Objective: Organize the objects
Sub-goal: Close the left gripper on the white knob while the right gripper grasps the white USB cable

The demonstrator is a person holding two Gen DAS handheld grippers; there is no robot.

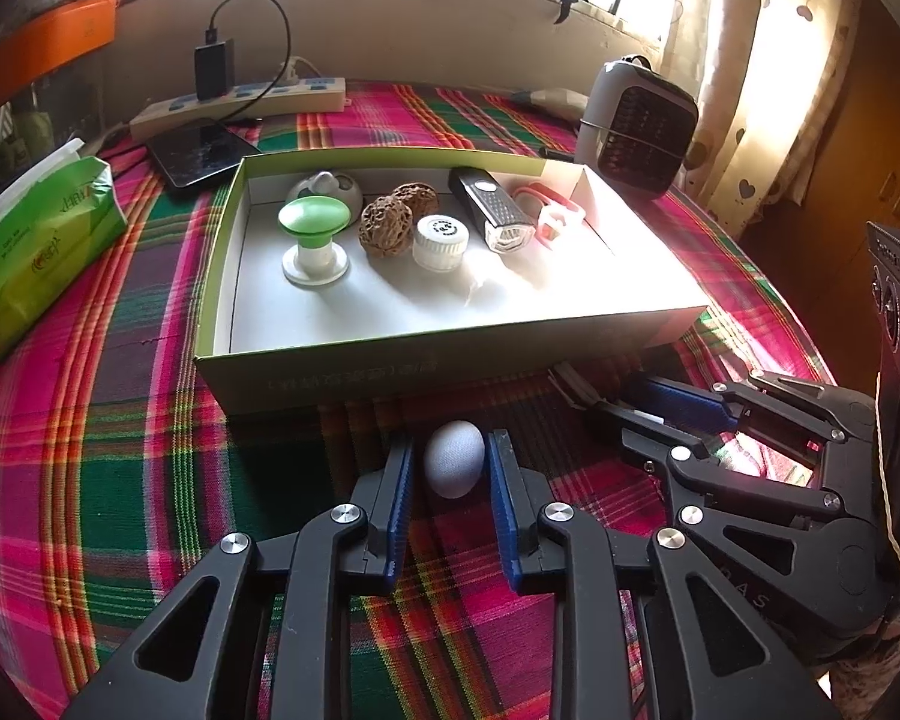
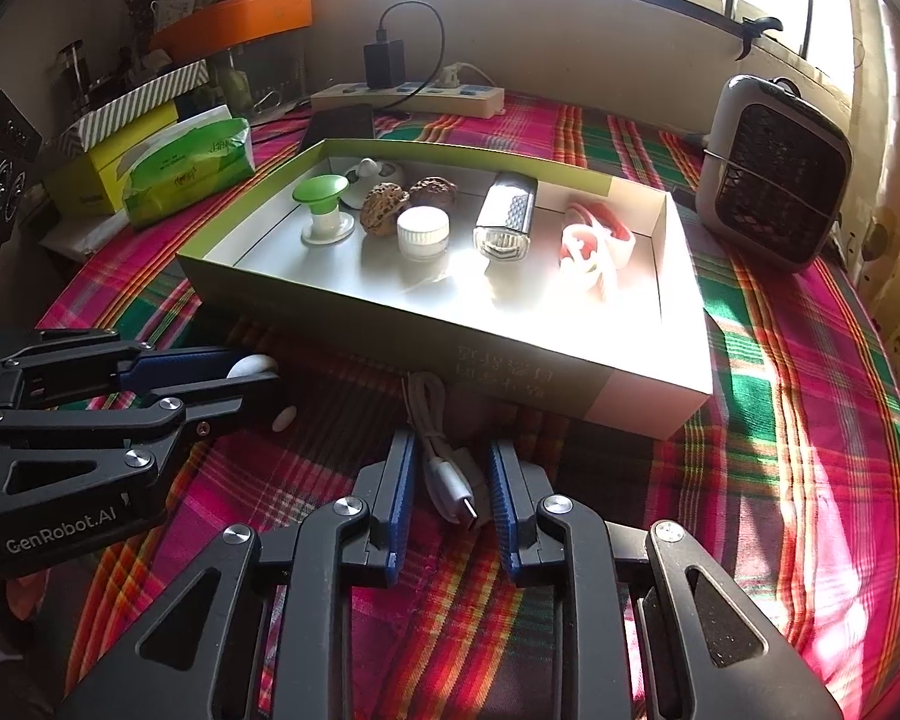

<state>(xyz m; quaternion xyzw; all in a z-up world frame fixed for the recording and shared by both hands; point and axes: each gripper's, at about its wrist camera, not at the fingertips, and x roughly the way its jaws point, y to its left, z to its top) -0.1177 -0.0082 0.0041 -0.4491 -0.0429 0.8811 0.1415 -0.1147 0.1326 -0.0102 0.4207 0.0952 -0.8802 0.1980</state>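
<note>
**2 grabs lined up at once, and both look easy to botch**

So the left gripper has its jaws around a small white egg-shaped thing on the plaid tablecloth, just in front of the near wall of the open box. The blue pads sit right up against its sides, but I honestly can't tell if they're squeezing yet or just bracketing it. The right gripper is doing the same over a bundled white USB cable, jaws spread to either side of it and not clamped, with the plug end pointing back toward the camera.

What I'd worry about:

- The egg shape is smooth and rounded, so a pinch off its widest part could squirt it forward against the box or off to the side.
- The cable is a loose bundle. Grip only 1 strand and the rest will probably dangle and snag on the box wall during the lift over.
- The 2 grippers are close together, so lifting both at once risks a bump.
- The box already holds a green-topped suction knob, 2 walnuts, a white cap, a bike light and a red-and-white strap along the far side. Dropping stuff too far back could knock those around; the near half is free.
</note>
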